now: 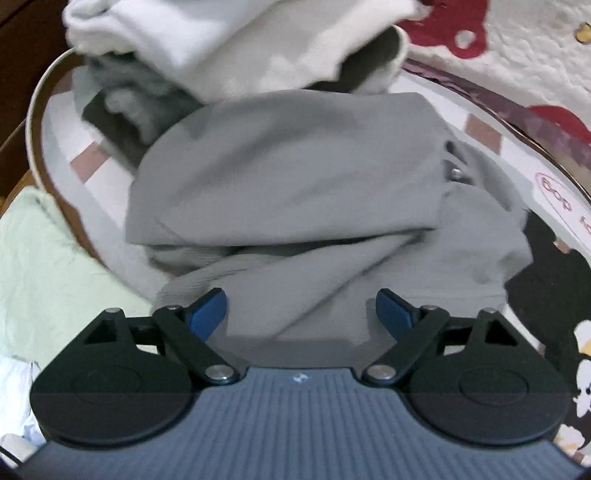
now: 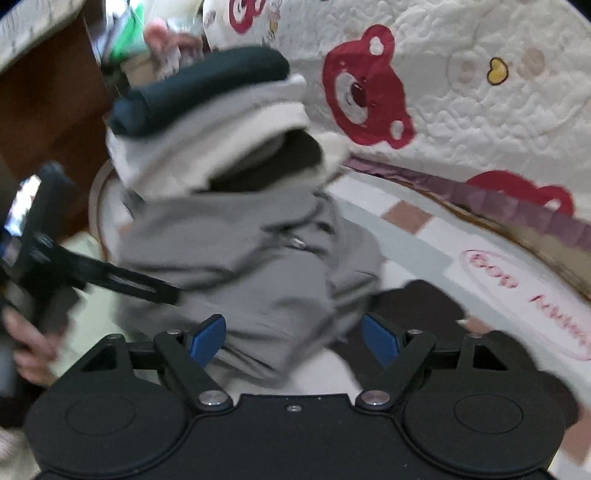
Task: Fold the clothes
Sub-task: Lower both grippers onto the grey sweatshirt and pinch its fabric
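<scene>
Left wrist view: we look down over our left gripper (image 1: pixel 301 312) at a round table (image 1: pixel 35 110) piled with clothes
Left gripper state: released; its blue pads (image 1: pixel 207 312) stand wide apart and press on nothing
Grey garment (image 1: pixel 288 177): rumpled in the middle of the table, with a fold of it lying in the gap between our open pads; we cannot tell whether the pads touch the cloth
White clothes (image 1: pixel 207 33): heaped at the far edge of the table, just behind the grey garment
Pale green cloth (image 1: pixel 44 266): to the left, below the table's rim
Bear-print quilt (image 1: pixel 517 48): white with red bears, beyond the table on the right
Right wrist view: blurred; we see the same table and garment over our right gripper (image 2: pixel 293 338)
Right gripper state: released; its blue pads (image 2: pixel 207 339) stand wide, with the near edge of the grey garment (image 2: pixel 236 258) between them and not pinched
Stack of clothes (image 2: pixel 207 122): behind the grey garment, a dark folded piece (image 2: pixel 199 88) on top of white ones
Left gripper seen from here: at the left edge (image 2: pixel 162 290), its dark fingers reach to the garment's side, a hand (image 2: pixel 31 343) on its grip
Black cloth (image 2: pixel 417 306): on the table just right of the grey garment
</scene>
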